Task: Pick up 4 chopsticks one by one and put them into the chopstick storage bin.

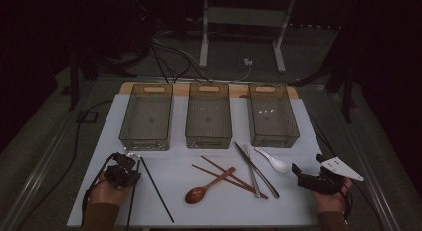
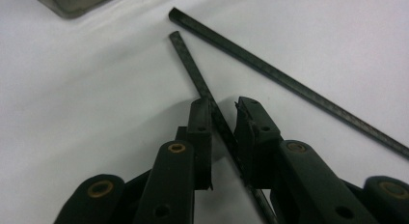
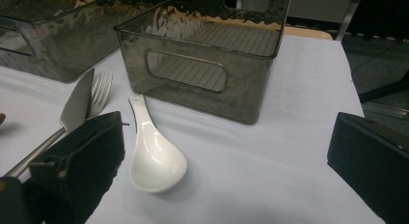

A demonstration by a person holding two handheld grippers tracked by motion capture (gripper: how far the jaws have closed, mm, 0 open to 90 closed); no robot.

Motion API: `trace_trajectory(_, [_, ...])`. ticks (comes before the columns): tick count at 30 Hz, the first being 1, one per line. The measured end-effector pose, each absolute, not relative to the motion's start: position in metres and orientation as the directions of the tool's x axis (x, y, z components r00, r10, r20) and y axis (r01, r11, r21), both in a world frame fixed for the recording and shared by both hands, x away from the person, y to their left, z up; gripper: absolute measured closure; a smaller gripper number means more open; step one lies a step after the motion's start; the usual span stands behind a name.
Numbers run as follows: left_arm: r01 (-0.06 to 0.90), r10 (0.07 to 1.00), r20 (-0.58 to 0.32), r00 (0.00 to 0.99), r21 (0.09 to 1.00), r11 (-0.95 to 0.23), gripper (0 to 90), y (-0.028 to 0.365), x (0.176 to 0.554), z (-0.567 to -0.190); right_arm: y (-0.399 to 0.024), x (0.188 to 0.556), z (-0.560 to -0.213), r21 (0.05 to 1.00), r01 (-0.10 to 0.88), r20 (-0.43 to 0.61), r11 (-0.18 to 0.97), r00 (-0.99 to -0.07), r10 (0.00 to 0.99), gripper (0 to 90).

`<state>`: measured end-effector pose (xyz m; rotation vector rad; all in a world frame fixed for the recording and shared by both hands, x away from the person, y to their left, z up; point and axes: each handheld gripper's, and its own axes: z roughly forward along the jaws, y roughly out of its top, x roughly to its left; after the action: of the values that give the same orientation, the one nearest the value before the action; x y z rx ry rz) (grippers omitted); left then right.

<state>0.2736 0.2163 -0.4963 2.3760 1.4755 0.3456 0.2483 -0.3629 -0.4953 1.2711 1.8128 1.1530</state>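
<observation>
Your biggest risk here was the thin black chopstick point(image 2: 202, 86) slipping or pivoting out of your left gripper point(image 2: 223, 115): it ran at a slant between the jaws, caught partway along its length rather than square across the pads, so a lift could have let it swing, drop back onto the white table point(image 1: 209, 203), or knock its mate, the second black chopstick point(image 2: 289, 81), which lay just beside it and apart from it. A quick lift might also have dragged the tip across the sheet. Your left gripper was clenched down to a narrow gap with that one chopstick between the pads; the left pad point(image 2: 200, 119) sat against it, and I judged the grip closed on it, though whether the right pad pressed fully I couldn't tell. In the high view that gripper point(image 1: 130, 160) rested at the near left of the table, just below the left bin point(image 1: 130, 136). Your right gripper point(image 3: 226, 151) stood wide open and held nothing, with the white spoon point(image 3: 156, 159) lying on the table between its jaws, untouched, in front of the right bin point(image 3: 197, 96).
</observation>
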Motion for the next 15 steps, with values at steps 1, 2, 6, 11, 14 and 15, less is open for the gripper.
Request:
trace_trajectory(1, [0.824, 0.899, 0.031, 0.436, 0.388, -0.413, 76.7, 0.2170, 0.2720, -0.4961, -0.3630, 0.2484, -0.4954, 0.909, 0.388, -0.013, 0.150, -0.332, 0.943, 0.0])
trace_trajectory(2, [0.826, 0.901, 0.029, 0.433, 0.388, -0.409, 76.4, 0.2176, 0.2710, -0.4961, -0.3631, 0.2484, -0.4955, 0.909, 0.389, -0.012, 0.149, -0.332, 0.943, 0.0])
trace_trajectory(6, [0.834, 0.906, 0.014, 0.423, 0.384, -0.395, 75.8, 0.2205, 0.2669, -0.4958, -0.3623, 0.2484, -0.4955, 0.909, 0.389, -0.013, 0.150, -0.333, 0.943, 0.0])
trace_trajectory(11, [0.838, 0.910, 0.009, 0.414, 0.386, -0.385, 78.3, 0.2194, 0.2638, -0.4962, -0.3615, 0.2485, -0.4956, 0.907, 0.393, -0.013, 0.152, -0.334, 0.943, 0.0])
trace_trajectory(14, [0.837, 0.908, 0.017, 0.418, 0.382, -0.392, 82.0, 0.2200, 0.2657, -0.4960, -0.3618, 0.2488, -0.4960, 0.907, 0.392, -0.014, 0.153, -0.334, 0.942, 0.0])
trace_trajectory(15, [0.837, 0.908, 0.022, 0.419, 0.379, -0.395, 83.6, 0.2204, 0.2665, -0.4958, -0.3619, 0.2487, -0.4959, 0.907, 0.392, -0.015, 0.153, -0.334, 0.943, 0.0])
